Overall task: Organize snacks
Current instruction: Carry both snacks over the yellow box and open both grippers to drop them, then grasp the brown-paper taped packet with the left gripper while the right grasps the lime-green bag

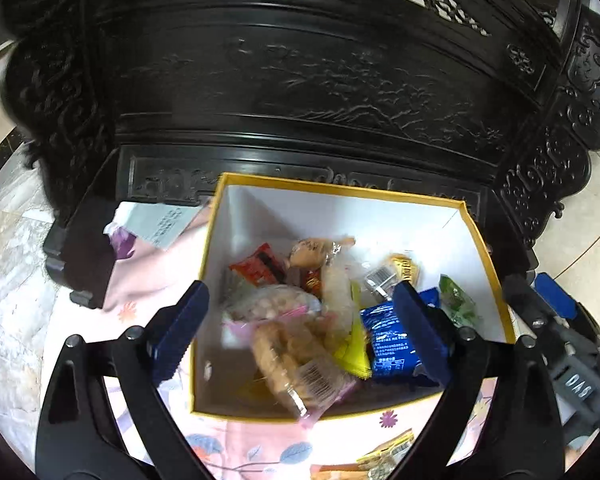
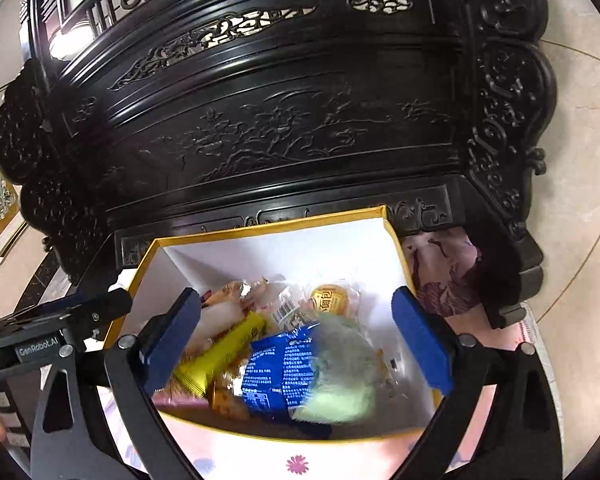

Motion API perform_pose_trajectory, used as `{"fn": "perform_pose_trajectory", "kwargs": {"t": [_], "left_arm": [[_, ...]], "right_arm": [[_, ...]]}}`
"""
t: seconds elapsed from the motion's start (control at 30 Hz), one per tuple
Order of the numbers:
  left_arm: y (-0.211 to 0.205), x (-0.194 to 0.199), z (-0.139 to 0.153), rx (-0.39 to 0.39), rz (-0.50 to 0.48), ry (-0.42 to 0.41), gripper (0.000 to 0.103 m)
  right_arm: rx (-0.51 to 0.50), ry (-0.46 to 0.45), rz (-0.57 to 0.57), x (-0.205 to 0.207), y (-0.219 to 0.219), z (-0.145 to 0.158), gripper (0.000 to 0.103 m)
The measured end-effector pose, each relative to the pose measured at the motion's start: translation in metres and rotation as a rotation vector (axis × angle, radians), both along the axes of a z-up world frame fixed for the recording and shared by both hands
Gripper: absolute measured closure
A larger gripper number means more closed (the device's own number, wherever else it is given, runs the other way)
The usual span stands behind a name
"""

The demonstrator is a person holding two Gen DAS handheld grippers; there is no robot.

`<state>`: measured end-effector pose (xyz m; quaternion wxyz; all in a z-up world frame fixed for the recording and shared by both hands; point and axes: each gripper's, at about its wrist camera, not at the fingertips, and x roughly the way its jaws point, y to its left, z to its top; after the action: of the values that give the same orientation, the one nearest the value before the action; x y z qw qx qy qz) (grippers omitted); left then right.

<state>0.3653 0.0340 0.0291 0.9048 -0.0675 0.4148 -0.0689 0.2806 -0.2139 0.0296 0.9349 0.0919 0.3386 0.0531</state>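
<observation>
A yellow-rimmed white box [image 1: 486,256] stands on a floral cloth and holds several wrapped snacks: a blue packet [image 1: 392,344], a yellow packet [image 1: 354,350], a red packet [image 1: 258,266], a green packet [image 1: 458,302]. A clear biscuit pack [image 1: 296,368] is blurred between my left gripper's [image 1: 300,320] wide open fingers, above the box. The same box [image 2: 260,228] shows in the right wrist view. My right gripper [image 2: 296,340] is open over it, and a blurred pale green packet [image 2: 340,368] lies beside the blue packet [image 2: 280,368].
A dark carved wooden cabinet [image 1: 300,80] stands right behind the box. More snack packets [image 1: 388,450] lie on the floral cloth [image 1: 148,280] in front of the box. The right gripper's body [image 1: 556,332] shows at the box's right side. Tiled floor lies beyond.
</observation>
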Motion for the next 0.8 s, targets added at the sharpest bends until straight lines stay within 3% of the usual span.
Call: {"fn": "perform_pose_trajectory", "kwargs": {"t": [0.13,0.23,0.4,0.5,0.7,0.8], "left_arm": [[0.008,-0.033,0.006,-0.004,-0.02,-0.026,0.009],[0.007,-0.072,0.006,0.036,-0.04,-0.041,0.009],[0.01,-0.148,-0.04,0.024,-0.07,-0.004,0.007],[0.014,-0.185,-0.073,0.031,-0.055,0.02,0.007],[0.027,-0.224,-0.118,0.025,-0.021,0.104,0.007],[0.035,-0.231,-0.131,0.017,-0.006,0.141,0.007]], "right_arm": [[-0.005,0.013,0.069,-0.031,0.005,-0.001,0.006],[-0.041,0.057,0.141,-0.07,0.011,-0.021,0.004],[-0.121,0.24,0.191,-0.136,0.021,-0.11,0.001],[-0.177,0.295,0.184,-0.158,0.031,-0.15,0.001],[-0.233,0.321,0.178,-0.154,0.046,-0.175,0.001],[-0.243,0.27,0.168,-0.149,0.052,-0.176,0.001]]}}
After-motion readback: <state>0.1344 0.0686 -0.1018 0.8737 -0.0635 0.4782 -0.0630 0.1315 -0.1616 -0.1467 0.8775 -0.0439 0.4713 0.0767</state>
